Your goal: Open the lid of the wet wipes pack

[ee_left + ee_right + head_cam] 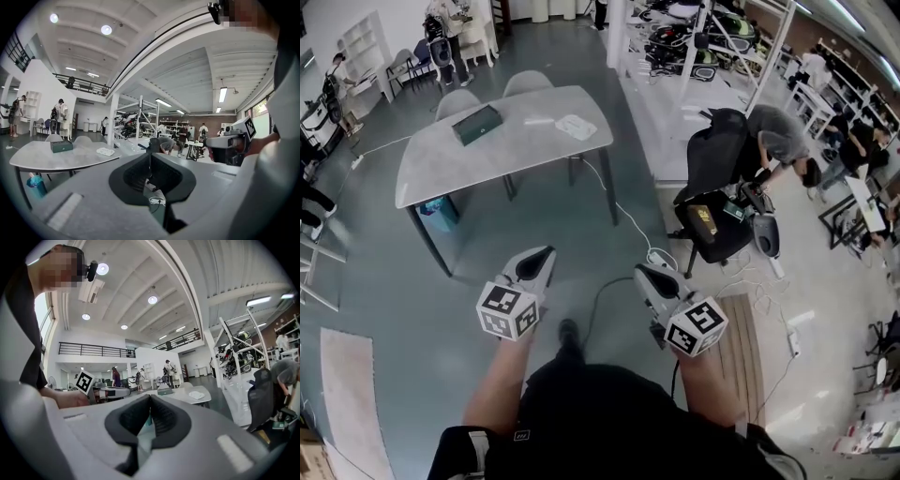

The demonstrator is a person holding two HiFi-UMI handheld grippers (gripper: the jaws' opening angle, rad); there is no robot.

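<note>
Grey tabletop fills the upper left of the head view, and on that table (422,173) lie a dark green box (476,125) and, to its right, a flat white pack (576,127). The white pack looks like the wet wipes, though it is too small here to show a lid. Both things are well apart from the person, who stands on the floor (412,328) at the lower centre. The left gripper (536,265) and right gripper (652,279) are held out side by side over bare floor, touching nothing.

From the left gripper view, the table sits at the middle left with the green box (61,146) and the white pack (105,151) near each other on it. The dark fingers (136,176) are pressed together at their tips with nothing between them. The right gripper (220,144) shows at the right edge.

From the right gripper view, the pack (197,394) lies far off at centre right on the table. These fingers (164,420) are likewise clenched tip to tip and empty, and the left gripper (117,392) shows at the left.

By its look, the pack is probably light and soft, so it would likely slide or buckle if pushed from one side. Its film may be slippery, while the lid is probably a small stiff flap on top. It seems best to pin the body at one end with one gripper and take the lid by its free front lip with the other. Both pairs of fingers would have to open first.
</note>
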